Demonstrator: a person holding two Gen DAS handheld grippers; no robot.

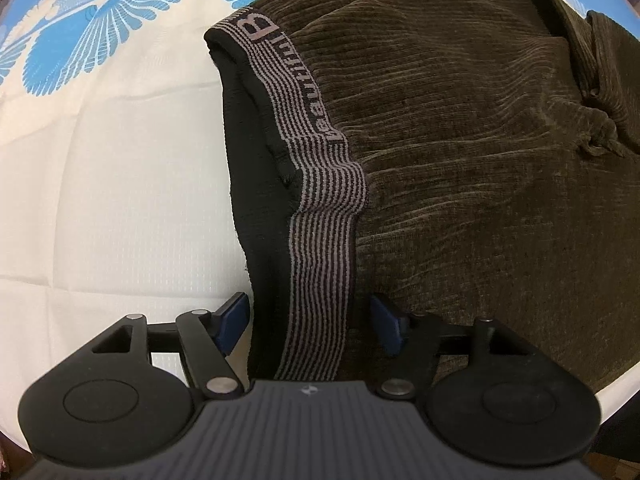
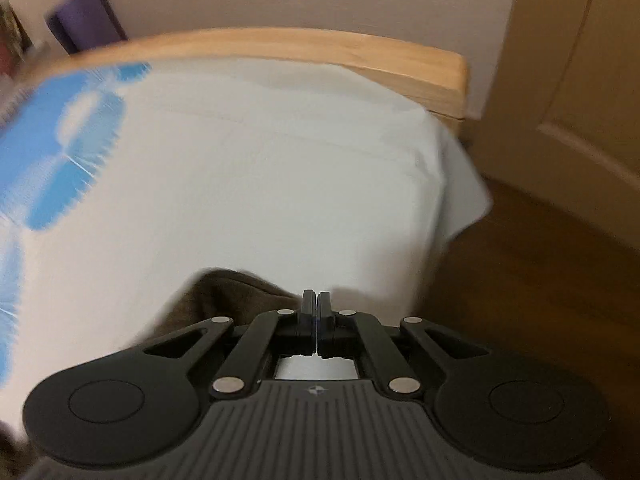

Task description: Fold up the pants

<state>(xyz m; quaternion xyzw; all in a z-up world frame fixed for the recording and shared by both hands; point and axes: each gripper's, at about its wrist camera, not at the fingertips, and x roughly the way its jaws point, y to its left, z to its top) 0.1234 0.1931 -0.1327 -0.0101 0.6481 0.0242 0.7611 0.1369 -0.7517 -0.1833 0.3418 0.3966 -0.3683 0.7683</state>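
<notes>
While the left gripper (image 1: 310,326) stands wide, its blue pads straddle the striped waistband (image 1: 320,216) of the brown pants (image 1: 460,160), which runs straight ahead along the bedsheet (image 1: 120,200). Right view, blurred: right gripper (image 2: 316,304) pressed shut, brown cloth just beside; hold uncertain. Wooden bedframe (image 2: 360,52) beyond.

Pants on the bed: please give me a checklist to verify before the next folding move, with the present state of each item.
1. Left gripper open around the waistband: ok, its fingers stand apart on either side.
2. Left fingers closed on the waistband: not ok.
3. Right gripper shut: ok, its fingers meet.
4. Right gripper holding the pants: cannot tell; brown cloth lies just left of the tips, view blurred.
5. Pants flat on the bedsheet: not ok, bunched near the far right.
</notes>
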